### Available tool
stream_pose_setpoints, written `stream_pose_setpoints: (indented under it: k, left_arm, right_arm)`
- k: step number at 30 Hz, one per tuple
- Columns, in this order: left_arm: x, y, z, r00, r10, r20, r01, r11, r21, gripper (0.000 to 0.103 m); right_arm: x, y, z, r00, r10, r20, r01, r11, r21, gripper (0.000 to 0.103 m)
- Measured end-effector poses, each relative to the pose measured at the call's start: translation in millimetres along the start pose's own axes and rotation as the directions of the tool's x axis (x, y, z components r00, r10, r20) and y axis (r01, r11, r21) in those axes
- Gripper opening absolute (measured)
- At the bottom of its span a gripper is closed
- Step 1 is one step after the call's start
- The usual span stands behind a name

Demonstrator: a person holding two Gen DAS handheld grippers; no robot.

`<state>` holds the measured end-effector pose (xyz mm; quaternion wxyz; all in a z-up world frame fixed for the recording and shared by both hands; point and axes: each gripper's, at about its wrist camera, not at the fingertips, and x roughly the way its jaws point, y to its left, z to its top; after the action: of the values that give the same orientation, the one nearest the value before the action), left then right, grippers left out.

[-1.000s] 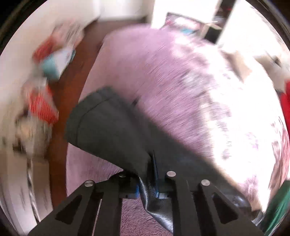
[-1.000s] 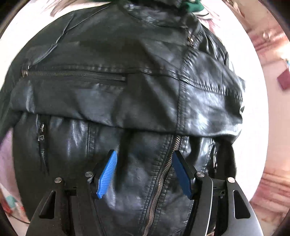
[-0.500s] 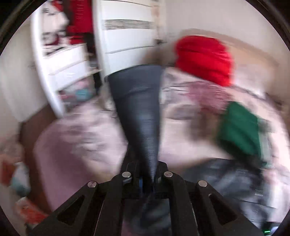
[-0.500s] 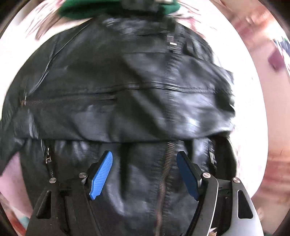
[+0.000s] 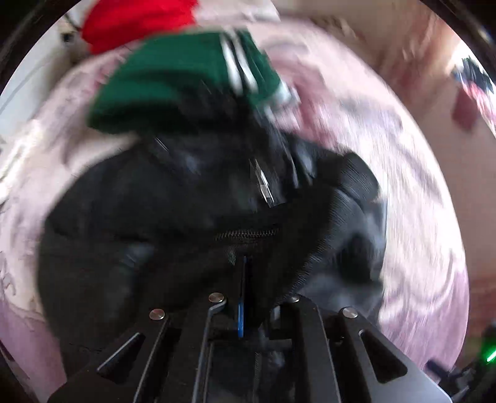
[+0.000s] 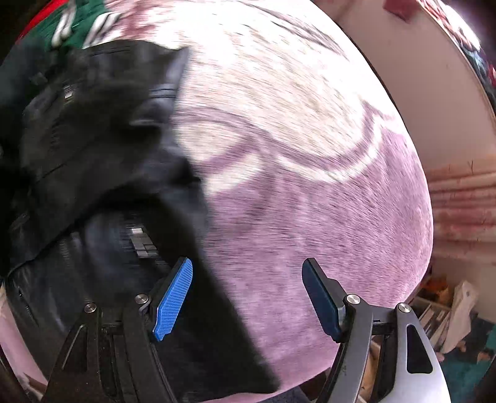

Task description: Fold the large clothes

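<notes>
A black leather jacket [image 5: 161, 223] lies partly folded on the pink bedspread [image 5: 412, 198]. My left gripper [image 5: 243, 279] is shut on the jacket's ribbed cuff end [image 5: 328, 217] and holds it over the jacket's body. In the right wrist view the jacket [image 6: 93, 155] fills the left side. My right gripper [image 6: 248, 279] is open and empty, its left blue pad [image 6: 173, 297] at the jacket's right edge, its right pad over bare bedspread [image 6: 310, 201]. Both views are motion-blurred.
A folded green garment with white stripes [image 5: 186, 77] lies just beyond the jacket, and a red item [image 5: 136, 21] behind it. A white wall [image 6: 427, 93] and the bed's right edge lie to the right, with clutter on the floor [image 6: 455, 313].
My left gripper swung the held sleeve from out over the bed's far side across onto the jacket. My right gripper moved right, off the jacket's middle to its right edge.
</notes>
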<state>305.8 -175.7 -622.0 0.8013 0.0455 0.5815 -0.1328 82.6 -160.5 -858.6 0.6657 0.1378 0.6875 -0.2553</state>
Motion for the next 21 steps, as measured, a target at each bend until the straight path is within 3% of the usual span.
stream_pose_setpoints:
  k: [2, 4, 5, 6, 9, 10, 12, 14, 16, 19, 20, 21]
  left_arm:
    - [11.6, -1.0, -9.6, 0.997, -0.031, -0.07, 0.033, 0.999, 0.026, 0.015]
    - [8.9, 5.2, -15.7, 0.993, -0.061, -0.099, 0.063, 0.998, 0.021, 0.042]
    - [7.5, 10.3, -17.3, 0.991, -0.081, -0.11, 0.082, 0.997, 0.007, 0.076]
    - [1.8, 19.9, -20.8, 0.985, -0.121, -0.126, 0.118, 0.993, -0.031, 0.091]
    - [-16.2, 48.5, -40.5, 0.967, -0.201, -0.155, 0.181, 0.975, -0.132, 0.091]
    - [-23.1, 55.0, -50.4, 0.967, -0.199, -0.157, 0.176, 0.973, -0.152, 0.091]
    - [-35.9, 80.8, -63.6, 0.974, -0.171, -0.15, 0.14, 0.97, -0.197, 0.092]
    - [-48.7, 110.0, -82.5, 0.984, -0.097, -0.146, 0.06, 0.968, -0.242, 0.092]
    - [-58.9, 138.8, -90.1, 0.989, -0.026, -0.144, -0.018, 0.956, -0.294, 0.092]
    - [-71.8, 195.6, -101.5, 0.98, 0.117, -0.164, -0.17, 0.914, -0.368, 0.092]
    - [-71.5, 207.5, -101.2, 0.976, 0.139, -0.168, -0.195, 0.903, -0.382, 0.091]
    - [-75.0, 224.1, -101.6, 0.973, 0.163, -0.166, -0.218, 0.887, -0.406, 0.091]
  right_arm:
    - [8.0, -25.3, 10.1, 0.999, 0.046, -0.018, -0.045, 0.999, 0.021, 0.075]
    - [13.4, -47.8, 25.2, 0.99, 0.137, -0.041, -0.135, 0.989, 0.055, 0.075]
    - [14.7, -55.7, 24.5, 0.976, 0.211, -0.058, -0.206, 0.975, 0.085, 0.075]
    - [19.0, -65.6, 29.2, 0.951, 0.299, -0.081, -0.287, 0.948, 0.136, 0.075]
    - [24.8, -82.1, 44.8, 0.849, 0.52, -0.093, -0.477, 0.831, 0.287, 0.075]
    - [23.6, -81.0, 51.3, 0.811, 0.58, -0.075, -0.534, 0.787, 0.309, 0.075]
    - [11.8, -68.7, 86.3, 0.766, 0.64, -0.056, -0.603, 0.745, 0.285, 0.075]
    - [-0.6, -38.5, 111.1, 0.745, 0.663, -0.074, -0.64, 0.741, 0.206, 0.075]
    - [0.6, -14.3, 162.0, 0.739, 0.663, -0.119, -0.652, 0.748, 0.122, 0.075]
    - [18.0, 51.6, 188.8, 0.783, 0.562, -0.266, -0.587, 0.81, -0.019, 0.075]
    - [28.9, 70.2, 185.3, 0.784, 0.511, -0.352, -0.561, 0.826, -0.048, 0.073]
    - [31.1, 88.0, 179.5, 0.787, 0.469, -0.402, -0.538, 0.839, -0.074, 0.051]
